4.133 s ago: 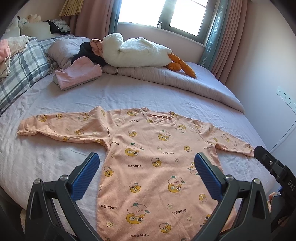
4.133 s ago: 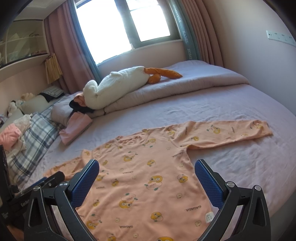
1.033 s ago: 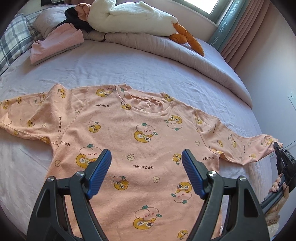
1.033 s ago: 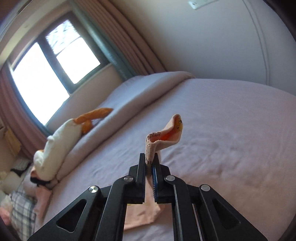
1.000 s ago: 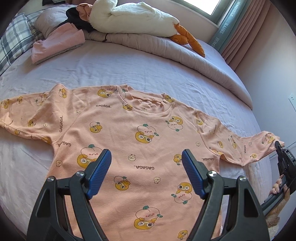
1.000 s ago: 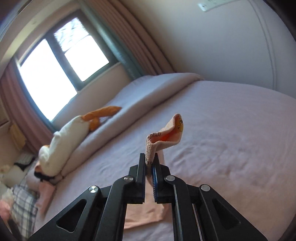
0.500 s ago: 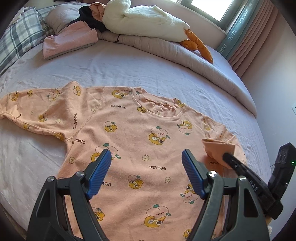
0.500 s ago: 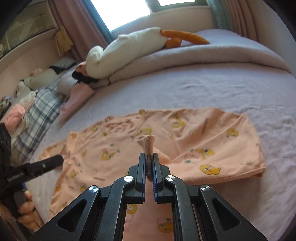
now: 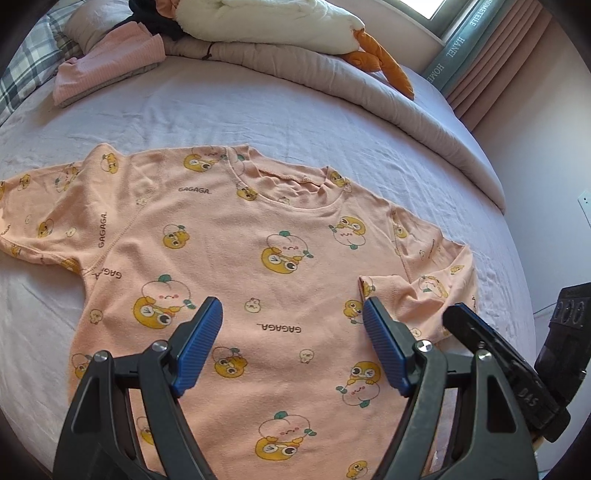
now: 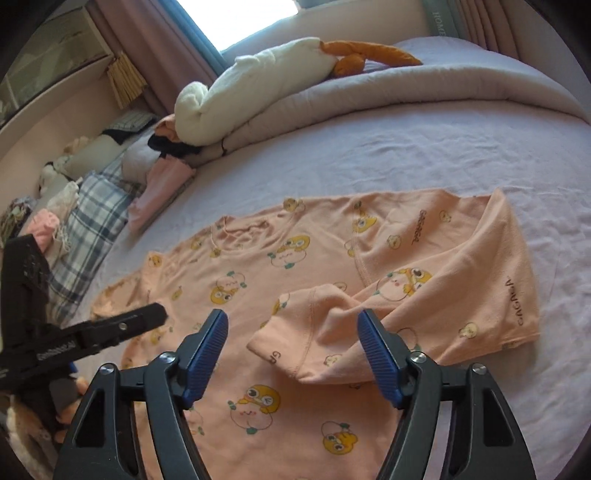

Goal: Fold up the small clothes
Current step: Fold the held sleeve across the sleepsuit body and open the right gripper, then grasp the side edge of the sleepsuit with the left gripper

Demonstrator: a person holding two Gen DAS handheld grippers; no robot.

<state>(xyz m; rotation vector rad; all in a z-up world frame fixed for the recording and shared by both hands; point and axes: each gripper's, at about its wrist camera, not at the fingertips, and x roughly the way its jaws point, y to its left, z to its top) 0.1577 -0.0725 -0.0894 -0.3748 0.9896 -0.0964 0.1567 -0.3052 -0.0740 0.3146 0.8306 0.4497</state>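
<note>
A peach long-sleeved shirt [image 9: 229, 236] printed with yellow ducks lies flat, front up, on the lilac bed sheet [image 9: 258, 110]. Its right sleeve [image 10: 424, 291] is folded inward across the chest, and the cuff [image 10: 295, 339] rests loose on the body. My right gripper [image 10: 291, 321] hovers over that cuff with its jaws opening, and the pads do not touch the cloth. The other sleeve [image 9: 33, 225] is spread out to the left. My left gripper [image 9: 291, 317] stands open above the shirt's lower front with nothing between its fingers.
A white goose plush [image 9: 266, 18] lies on a rolled grey duvet [image 9: 388, 99] at the far side. A folded pink garment [image 9: 107, 70] and plaid pillows [image 10: 88, 229] sit at the back left. The wall and curtains [image 9: 491, 55] close the right side.
My right gripper carried the sleeve cuff from the bed's right side in over the shirt body, lowered it and opened, letting the cuff drop. The left gripper has barely moved and stays open.
</note>
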